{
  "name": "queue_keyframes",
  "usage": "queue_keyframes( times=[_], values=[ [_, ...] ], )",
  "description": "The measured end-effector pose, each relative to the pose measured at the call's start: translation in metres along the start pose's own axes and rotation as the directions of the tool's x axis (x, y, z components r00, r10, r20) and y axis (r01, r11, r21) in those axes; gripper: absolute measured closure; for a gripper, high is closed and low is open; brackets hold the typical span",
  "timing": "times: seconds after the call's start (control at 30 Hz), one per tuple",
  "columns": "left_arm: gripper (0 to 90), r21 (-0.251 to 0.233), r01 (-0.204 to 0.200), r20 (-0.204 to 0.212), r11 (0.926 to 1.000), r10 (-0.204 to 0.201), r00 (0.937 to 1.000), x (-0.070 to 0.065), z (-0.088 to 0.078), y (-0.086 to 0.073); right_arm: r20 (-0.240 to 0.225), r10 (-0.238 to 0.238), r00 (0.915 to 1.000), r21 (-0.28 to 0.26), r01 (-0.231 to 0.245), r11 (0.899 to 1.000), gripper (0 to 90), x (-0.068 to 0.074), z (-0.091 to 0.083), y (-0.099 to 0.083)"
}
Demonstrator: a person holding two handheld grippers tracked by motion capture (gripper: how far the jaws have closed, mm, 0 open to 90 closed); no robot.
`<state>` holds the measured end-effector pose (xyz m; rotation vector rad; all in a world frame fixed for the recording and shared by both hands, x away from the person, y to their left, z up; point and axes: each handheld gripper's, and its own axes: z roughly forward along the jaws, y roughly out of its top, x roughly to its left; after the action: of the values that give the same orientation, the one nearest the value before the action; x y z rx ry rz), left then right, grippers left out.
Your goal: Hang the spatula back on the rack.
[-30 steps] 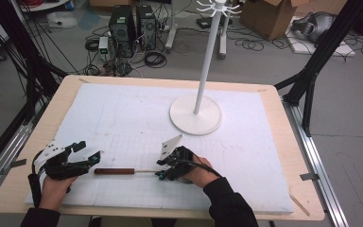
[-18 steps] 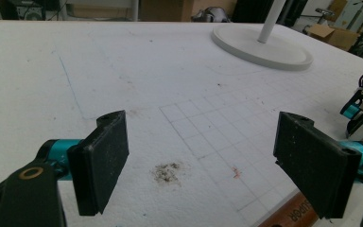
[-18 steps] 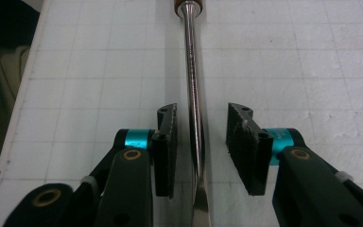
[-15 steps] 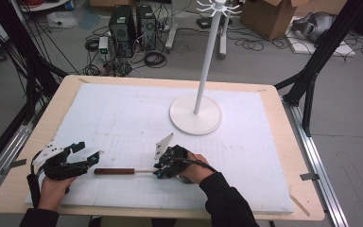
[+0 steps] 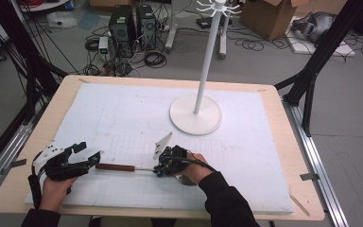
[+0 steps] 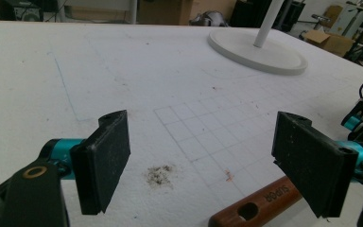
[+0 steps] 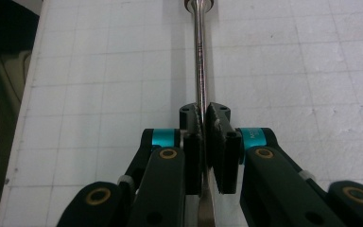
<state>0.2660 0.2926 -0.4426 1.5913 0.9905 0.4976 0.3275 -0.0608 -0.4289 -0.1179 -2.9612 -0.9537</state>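
Observation:
A utensil with a brown wooden handle [image 5: 116, 167] and a thin metal shaft [image 7: 199, 56] lies on the white foam board near the front edge. My right gripper [image 7: 203, 120] has just been closing, and its pads now press on the shaft from both sides; it sits at the shaft's right end [image 5: 163, 169]. My left gripper [image 5: 89, 152] rests at the handle's left end with its jaws wide open. In the left gripper view the handle's holed end [image 6: 253, 208] lies low beside the right pad [image 6: 312, 165], apart from the left pad [image 6: 101, 161].
A white hanging stand rises from a round base [image 5: 196, 116] at the board's middle right, with hooks at the top of its pole [image 5: 210, 52]. The wooden table rim [image 5: 307, 189] frames the foam board [image 5: 123, 118]. Cables and computer cases lie on the floor beyond.
The right hand has shifted slightly and its gripper has settled onto the utensil's shaft. The left hand and the utensil have stayed where they were.

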Motion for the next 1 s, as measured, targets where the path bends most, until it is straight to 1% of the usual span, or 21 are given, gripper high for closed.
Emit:
queue_keyframes(
  times=[0.07,0.1,0.17,0.23,0.3,0.33,0.43,0.5,0.53,0.57,0.67,0.7,0.73,0.77,0.8,0.83,0.87,0.9,0.93,0.97,1.0],
  values=[
    [20.5,-0.01,-0.002,-0.003,1.0,0.002,1.0,-0.002,-0.001,0.002,0.002,0.0,1.0,-0.003,0.0,1.0,84.8,0.001,-0.001,0.0],
    [20.6,-0.019,-0.003,-0.002,0.9998,0.003,1.0,-0.004,-0.002,0.004,0.002,0.009,1.0,-0.005,-0.009,1.0,84.8,0.002,-0.002,0.0],
    [20.6,-0.036,-0.004,-0.005,0.9993,0.004,1.0,-0.006,-0.004,0.007,0.004,0.017,0.9998,-0.027,-0.017,0.999,84.8,0.002,-0.005,-0.002],
    [20.7,-0.065,-0.003,-0.015,0.9979,0.002,0.9999,-0.009,-0.007,0.012,0.009,0.026,0.9996,-0.046,-0.026,0.999,84.9,0.001,-0.009,-0.003],
    [21.1,-0.082,-0.003,-0.021,0.9966,0.001,0.9998,-0.012,-0.009,0.016,0.016,0.057,0.9983,-0.072,-0.055,0.996,84.9,0.001,-0.014,-0.005],
    [21.1,-0.089,-0.004,-0.021,0.996,0.002,0.9998,-0.013,-0.009,0.018,0.019,0.057,0.9982,-0.082,-0.056,0.995,84.9,0.0,-0.016,-0.006],
    [21.1,-0.09,0.021,-0.002,0.9958,-0.021,0.9998,-0.016,-0.008,0.023,0.037,0.083,0.9959,-0.109,-0.078,0.991,84.8,0.0,-0.023,-0.009],
    [20.3,-0.086,0.043,0.004,0.9954,-0.043,0.9991,-0.017,-0.005,0.025,0.06,0.107,0.9924,-0.142,-0.098,0.985,84.7,-0.001,-0.027,-0.01],
    [20.0,-0.08,0.048,0.007,0.9956,-0.047,0.9989,-0.018,-0.003,0.026,0.065,0.127,0.9898,-0.16,-0.115,0.98,84.7,-0.001,-0.03,-0.011],
    [19.9,-0.068,0.054,0.012,0.9962,-0.054,0.9985,-0.019,0.0,0.026,0.077,0.129,0.9886,-0.177,-0.114,0.978,84.7,-0.001,-0.032,-0.012],
    [19.5,-0.045,0.073,0.028,0.9963,-0.072,0.997,-0.022,0.009,0.028,0.121,0.173,0.9774,-0.225,-0.143,0.964,84.6,0.001,-0.039,-0.015],
    [19.5,-0.031,0.072,0.035,0.9969,-0.071,0.9969,-0.024,0.013,0.03,0.131,0.185,0.9739,-0.235,-0.151,0.96,84.6,0.002,-0.04,-0.015],
    [19.5,-0.024,0.077,0.052,0.9968,-0.075,0.9958,-0.026,0.017,0.032,0.152,0.185,0.9709,-0.246,-0.144,0.959,84.5,0.003,-0.042,-0.016],
    [19.6,-0.017,0.088,0.08,0.996,-0.086,0.9931,-0.028,0.022,0.035,0.161,0.203,0.9659,-0.256,-0.157,0.954,84.5,0.004,-0.043,-0.016],
    [20.4,-0.014,0.098,0.1,0.9951,-0.096,0.9904,-0.03,0.025,0.038,0.172,0.219,0.9604,-0.275,-0.167,0.947,84.6,0.006,-0.045,-0.017],
    [21.1,-0.009,0.098,0.118,0.9951,-0.097,0.9883,-0.033,0.031,0.042,0.181,0.228,0.9568,-0.286,-0.17,0.943,84.5,0.007,-0.046,-0.017],
    [22.2,-0.003,0.102,0.132,0.9948,-0.1,0.9862,-0.035,0.034,0.045,0.195,0.244,0.9501,-0.306,-0.177,0.935,84.6,0.009,-0.048,-0.018],
    [23.5,0.005,0.096,0.147,0.9954,-0.096,0.9844,-0.038,0.039,0.049,0.208,0.243,0.9474,-0.315,-0.17,0.934,84.6,0.009,-0.05,-0.018],
    [24.6,0.009,0.091,0.168,0.9958,-0.091,0.9816,-0.041,0.043,0.053,0.22,0.25,0.9429,-0.33,-0.17,0.929,84.5,0.011,-0.052,-0.018],
    [25.6,0.009,0.094,0.196,0.9955,-0.094,0.976,-0.043,0.048,0.057,0.239,0.254,0.9372,-0.343,-0.163,0.925,84.5,0.013,-0.054,-0.018],
    [26.3,0.013,0.097,0.221,0.9952,-0.097,0.9703,-0.045,0.052,0.062,0.25,0.256,0.9337,-0.356,-0.158,0.921,84.5,0.014,-0.056,-0.018]
  ],
)
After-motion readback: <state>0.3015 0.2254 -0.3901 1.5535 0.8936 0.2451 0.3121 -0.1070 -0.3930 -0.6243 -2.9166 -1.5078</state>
